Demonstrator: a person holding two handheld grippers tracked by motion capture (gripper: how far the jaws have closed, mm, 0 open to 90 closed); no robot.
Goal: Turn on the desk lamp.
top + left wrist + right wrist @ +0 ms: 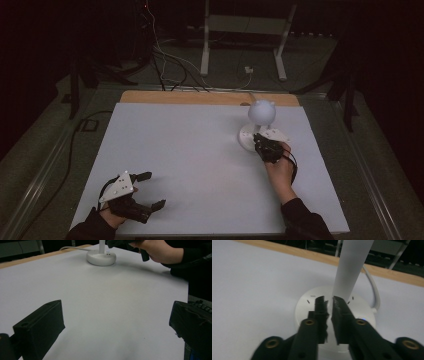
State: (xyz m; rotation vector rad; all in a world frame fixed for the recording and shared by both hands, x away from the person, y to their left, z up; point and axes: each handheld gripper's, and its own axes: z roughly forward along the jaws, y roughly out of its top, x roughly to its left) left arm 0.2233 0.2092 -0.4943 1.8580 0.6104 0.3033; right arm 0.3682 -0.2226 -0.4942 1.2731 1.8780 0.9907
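Covering most of the scene is a white table top (200, 150), with a strip of bare wood (200, 97) showing along its far edge and dark floor with loose cables beyond it. Toward the far right of that surface stands a small white desk lamp (260, 120): a round flat base (307, 307) resting on the table, a straight stem (352, 267) rising from it, and a ball-shaped head (262, 112) with two little ear-like bumps on top. A white cord (374, 290) leaves the back of the base and runs off over the wooden edge. Just in front of the lamp, the right gripper (329, 302) hovers low over the base; its two black jaws are drawn almost together with only a thin slit between them, nothing caught in that slit, their tips just in front of the foot of the stem. A small blue light (361, 320) glows on the base beside the right-hand jaw. Well apart, at the near left corner of the table, the left gripper (150, 190) rests in the person's hand with its jaws spread wide, bare table between them and nothing held.
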